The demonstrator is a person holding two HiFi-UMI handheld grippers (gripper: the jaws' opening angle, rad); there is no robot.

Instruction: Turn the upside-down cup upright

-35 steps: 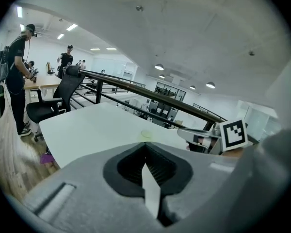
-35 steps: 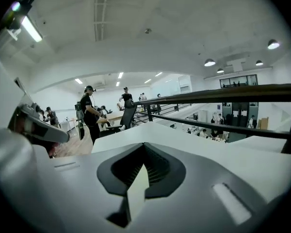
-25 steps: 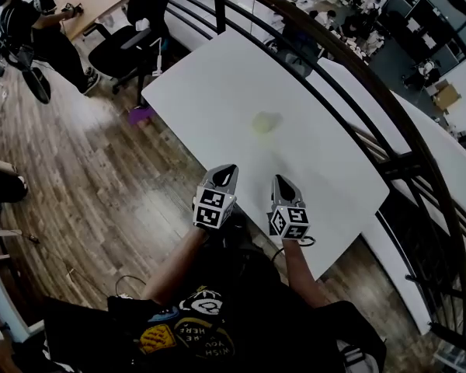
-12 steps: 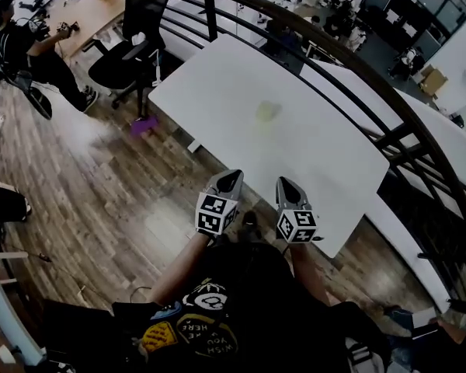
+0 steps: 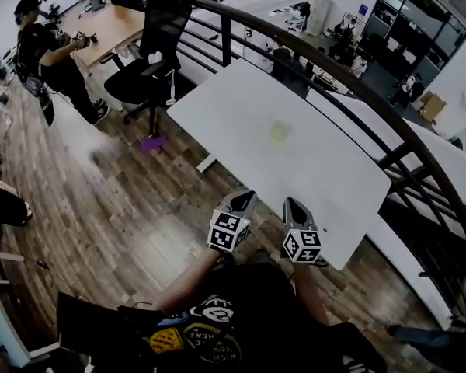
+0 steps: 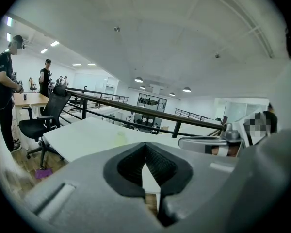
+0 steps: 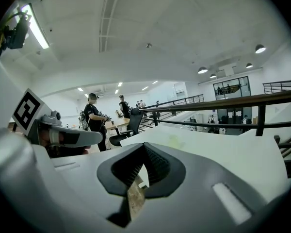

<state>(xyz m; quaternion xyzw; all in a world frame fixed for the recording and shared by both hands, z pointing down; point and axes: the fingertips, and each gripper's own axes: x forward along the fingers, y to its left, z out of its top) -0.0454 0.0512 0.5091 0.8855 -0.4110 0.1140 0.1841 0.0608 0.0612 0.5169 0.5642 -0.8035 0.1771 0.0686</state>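
**Left claw**: fully closed. Its own view shows the ribbed black pads meeting in one line with nothing between them. It holds nothing and touches nothing. It is held in the air at the near edge of the counter, pointing towards it, with the marker cube at its back.

**Right claw**: fully closed, its pads pressed together in its own view. It is empty and touches nothing. It is held just beside the left claw and parallel to it, and it also points at the counter.

**Cup**: one small pale yellow-green item. It stands alone near the middle of the counter, well apart from both claws and ahead of them. It shows only as a faint blur in all three views, so which way up it sits cannot be told.

**Counter**: white, rectangular and long, set at a slant in the head view. It carries only the cup.

**Railing**: dark, with a curved top rail over horizontal bars. It runs along the far side of the counter.

**Chair**: a black office chair beyond the far-left corner of the counter.

**Person**: stands in dark clothes beside a wooden desk, to the left of the chair.

**Floor**: wood planks. A small purple object lies on it near the counter's left leg.
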